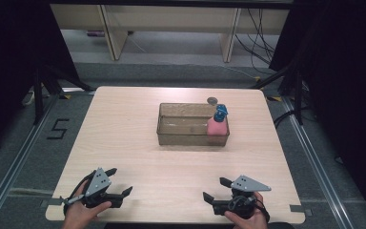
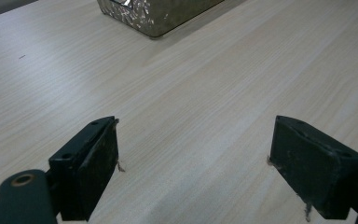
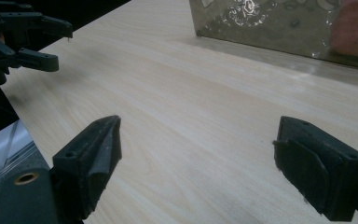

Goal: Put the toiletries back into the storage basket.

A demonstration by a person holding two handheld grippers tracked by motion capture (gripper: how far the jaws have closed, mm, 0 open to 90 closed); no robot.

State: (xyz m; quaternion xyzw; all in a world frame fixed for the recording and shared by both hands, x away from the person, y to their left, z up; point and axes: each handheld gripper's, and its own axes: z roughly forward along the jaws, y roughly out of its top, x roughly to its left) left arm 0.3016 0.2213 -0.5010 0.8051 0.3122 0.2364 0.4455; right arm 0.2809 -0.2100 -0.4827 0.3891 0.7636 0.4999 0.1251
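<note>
We hold the left gripper [image 1: 119,182] and the right gripper [image 1: 217,189] low at the near edge of the table [image 1: 138,143], each with its blocky black jaws spread wide and gripping nothing. The jaw pads look matte and scuffed. Under them runs pale, smooth wood-grain laminate. Well ahead, mid-table, sits a rectangular tray [image 1: 181,136] of clear, brownish, wrinkled-looking plastic. At its right end a soft pink bottle [image 1: 216,127] stands upright with a blue cap [image 1: 220,112]. A small round dark disc [image 1: 212,100] lies just behind the tray.
</note>
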